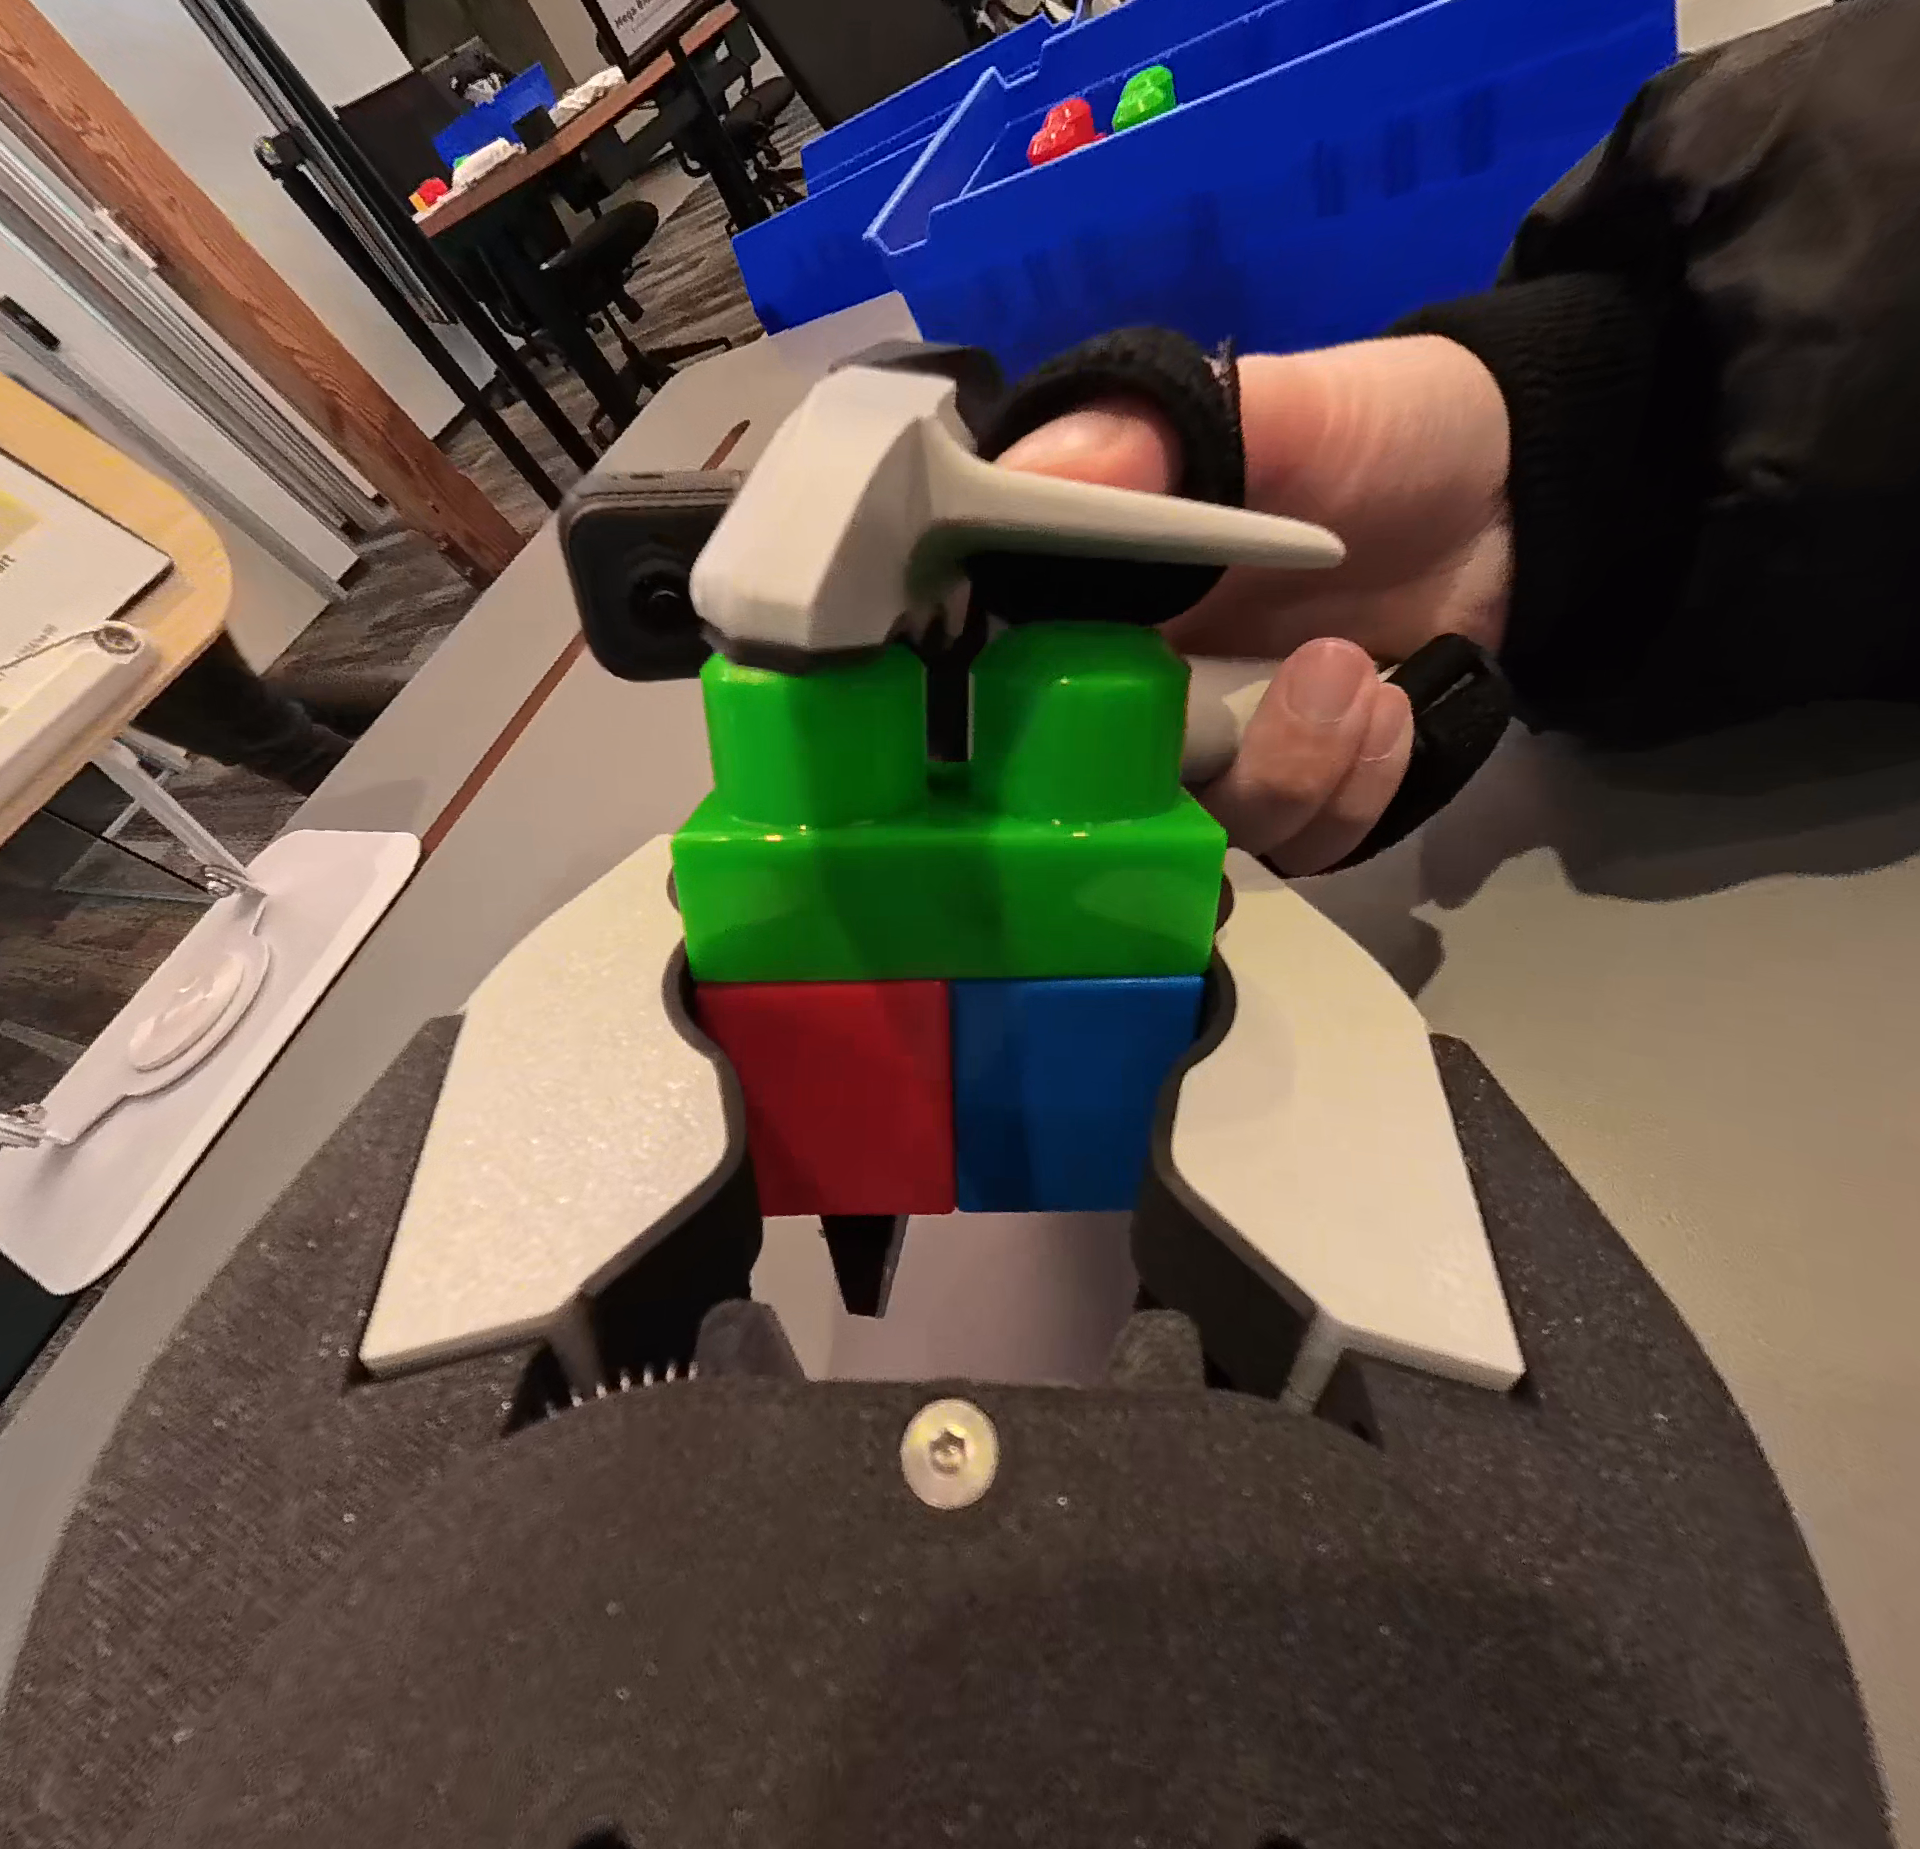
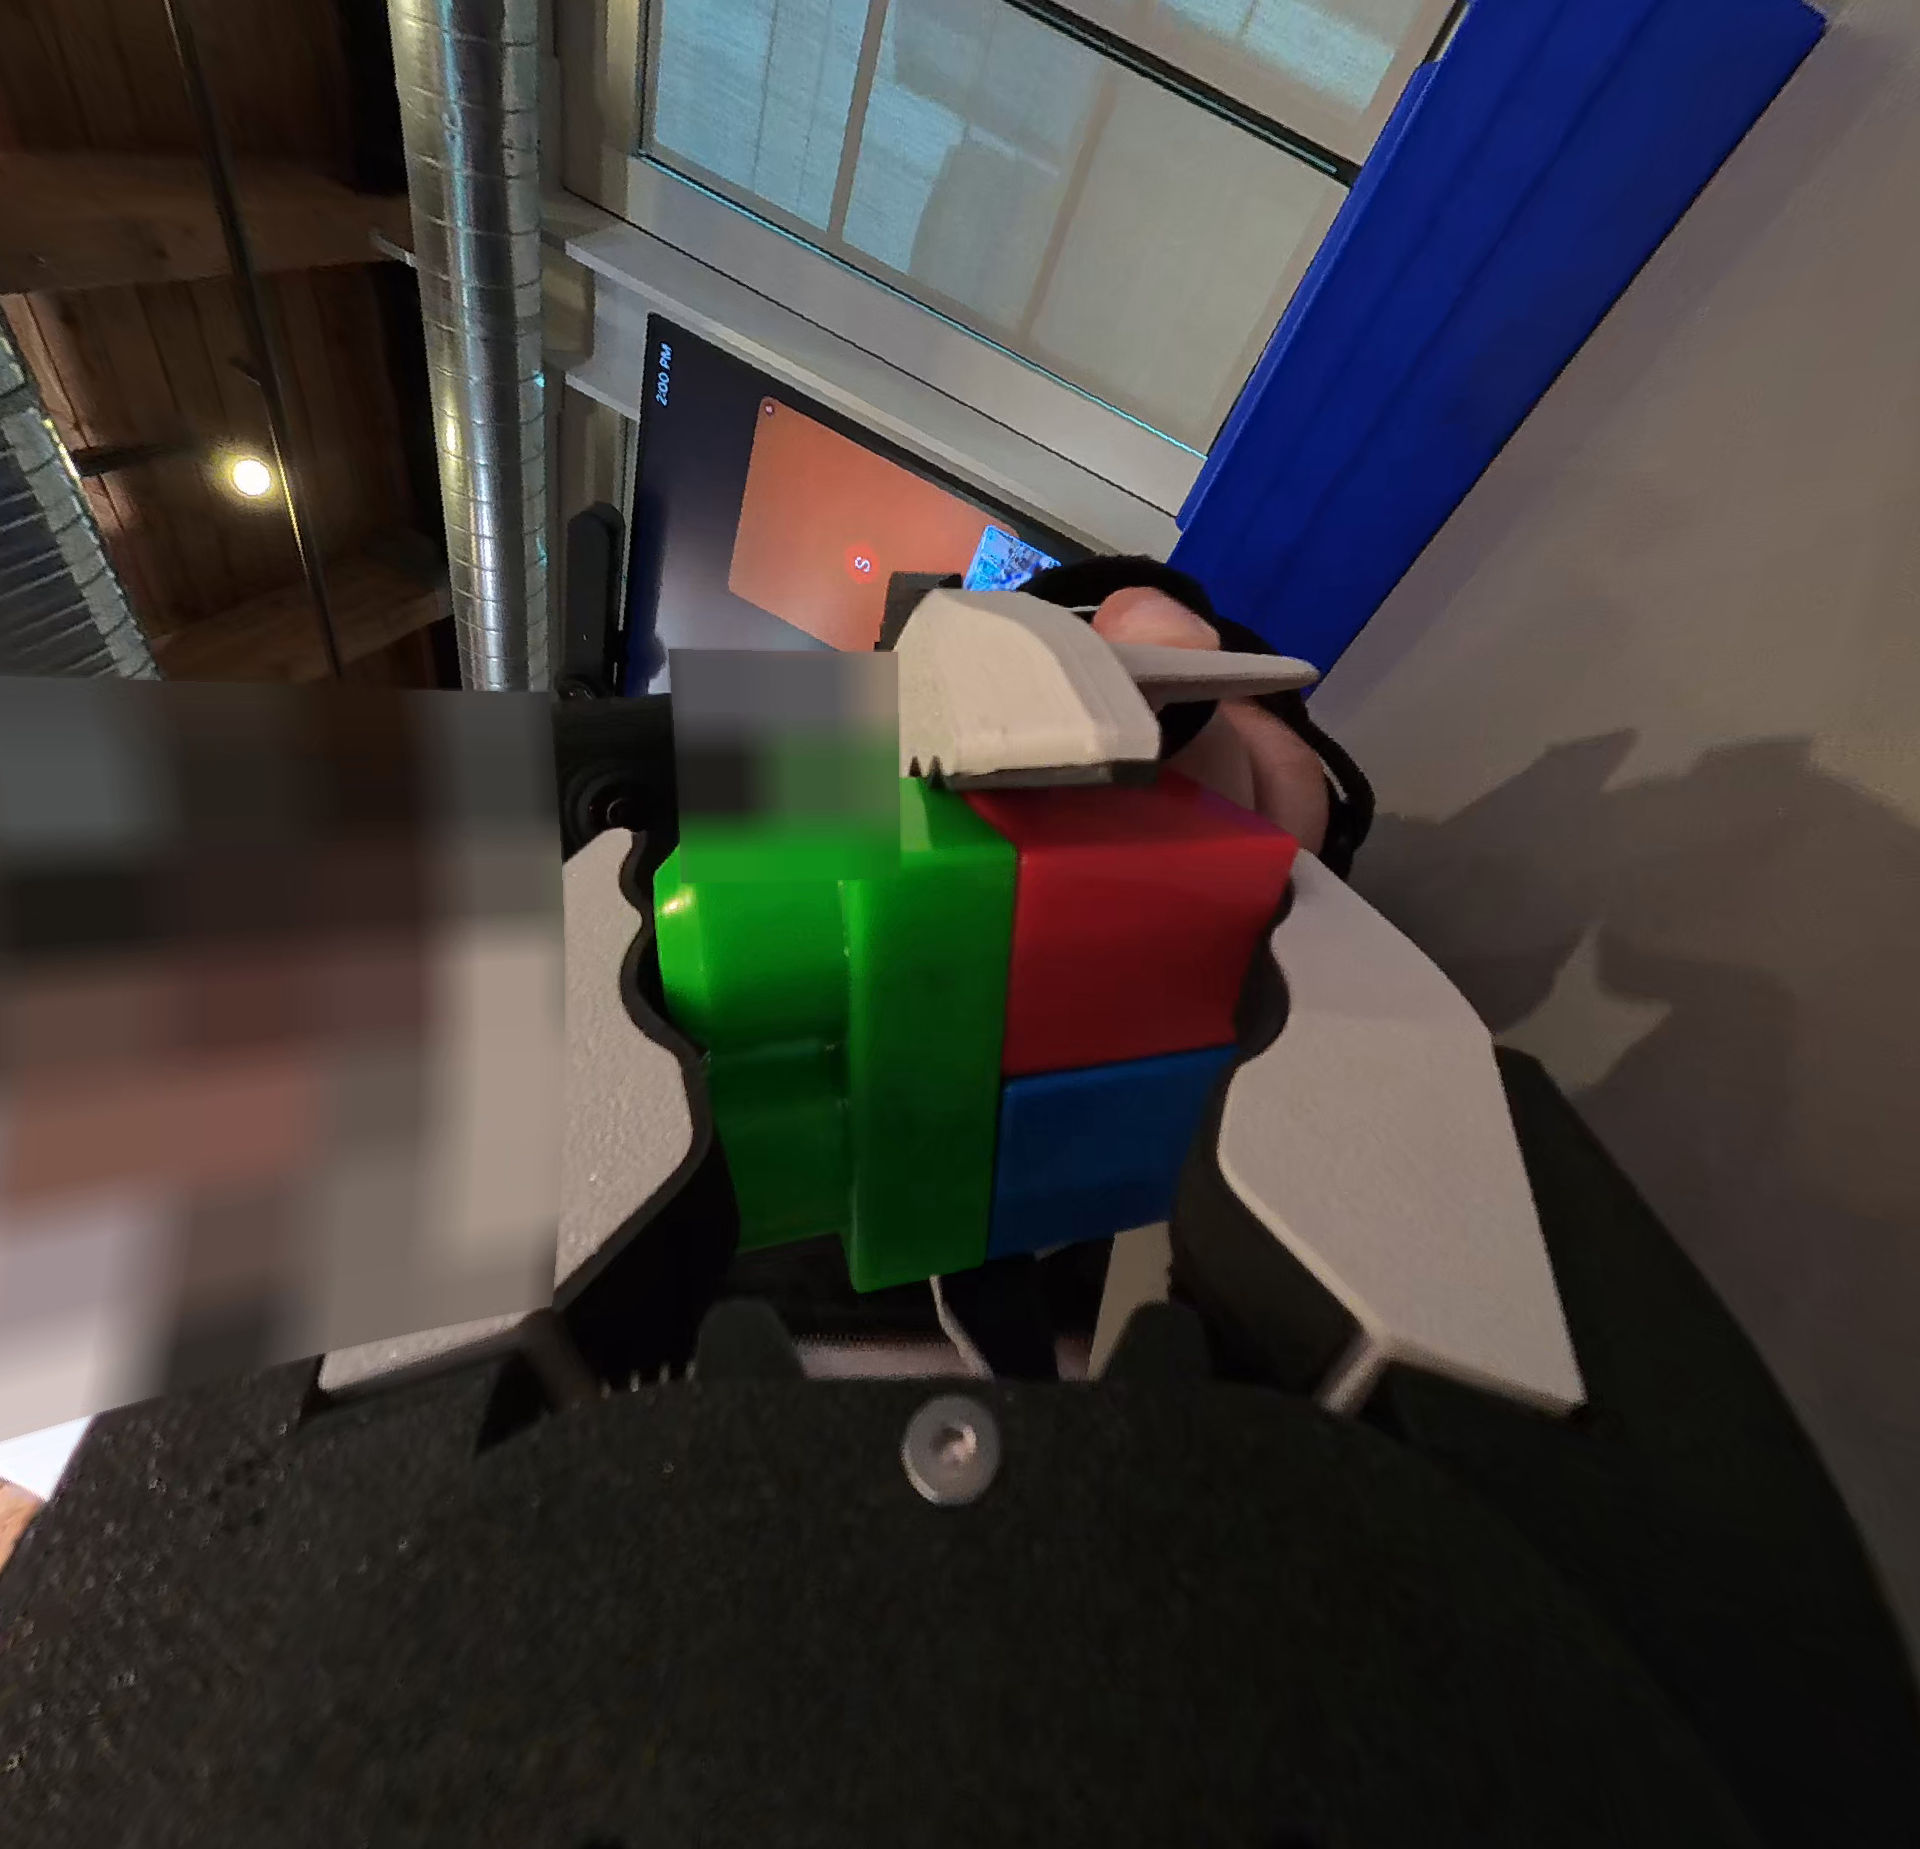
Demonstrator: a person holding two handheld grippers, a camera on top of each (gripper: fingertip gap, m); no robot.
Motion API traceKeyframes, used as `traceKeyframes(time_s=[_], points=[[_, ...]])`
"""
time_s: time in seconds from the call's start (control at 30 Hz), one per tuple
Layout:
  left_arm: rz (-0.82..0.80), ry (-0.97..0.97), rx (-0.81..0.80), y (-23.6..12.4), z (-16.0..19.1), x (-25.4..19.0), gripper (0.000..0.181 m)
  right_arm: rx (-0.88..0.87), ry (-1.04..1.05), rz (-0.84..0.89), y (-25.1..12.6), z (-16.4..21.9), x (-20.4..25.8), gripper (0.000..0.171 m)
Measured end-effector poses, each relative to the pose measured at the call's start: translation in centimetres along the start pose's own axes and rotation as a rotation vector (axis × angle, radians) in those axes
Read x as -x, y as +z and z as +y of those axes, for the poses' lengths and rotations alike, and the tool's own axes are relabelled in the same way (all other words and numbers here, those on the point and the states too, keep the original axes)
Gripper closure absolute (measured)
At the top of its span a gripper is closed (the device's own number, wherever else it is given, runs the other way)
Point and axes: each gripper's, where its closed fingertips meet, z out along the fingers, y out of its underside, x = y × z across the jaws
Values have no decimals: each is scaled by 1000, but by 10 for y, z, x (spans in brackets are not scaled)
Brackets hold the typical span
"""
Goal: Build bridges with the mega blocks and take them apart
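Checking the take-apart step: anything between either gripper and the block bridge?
Nothing visible. Left gripper is clamped on the red block and blue block. Right gripper spans the green block and the red one, fingers touching.

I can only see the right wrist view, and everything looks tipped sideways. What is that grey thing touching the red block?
Observer: That's the left gripper. Its own view shows it squeezing the stack at the red block and the blue block, one finger on each.
Operator: And the green one?
Observer: There the green block sits across both, with two studs pointing up.
Operator: Any other blocks around?
Observer: Yes, a loose red piece and a green piece lie in a blue bin behind.
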Motion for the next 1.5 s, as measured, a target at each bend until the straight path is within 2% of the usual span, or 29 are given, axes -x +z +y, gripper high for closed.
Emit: traceKeyframes(time_s=[0.27, 0.37, 0.43, 0.5, 0.6, 0.83, 0.9, 0.97, 1.37, 1.5], points=[[-50, 26, 11, 0, 1, 7, 91, -42, -11, -31, 1, -6, 1, 64], [-86, -9, -30, -6, -4, 17, 91, -18, -47, 44, -2, -1, -3, 42], [-104, -38, -51, -12, -4, 25, 91, -10, -14, 6, -2, 3, 2, 45], [-93, -39, -64, -13, -5, 26, 91, 7, 28, -52, 1, 7, 7, 59], [-103, -4, -56, -13, -5, 24, 91, 57, 81, -111, 8, 17, 11, 58], [-122, 31, -39, -13, -5, 27, 92, 60, 15, -61, 9, 17, 8, 58], [-116, 23, -29, -12, -3, 26, 91, 69, -4, -42, 11, 19, 8, 47], [-113, 26, -25, -10, -2, 25, 92, 80, -16, -5, 12, 21, 3, 55], [-125, 12, -28, -12, -3, 26, 91, 106, -17, -3, 13, 21, 3, 57], [-169, -5, 10, -10, 2, 34, 91, 38, 5, -38, 12, 11, 1, 56]])
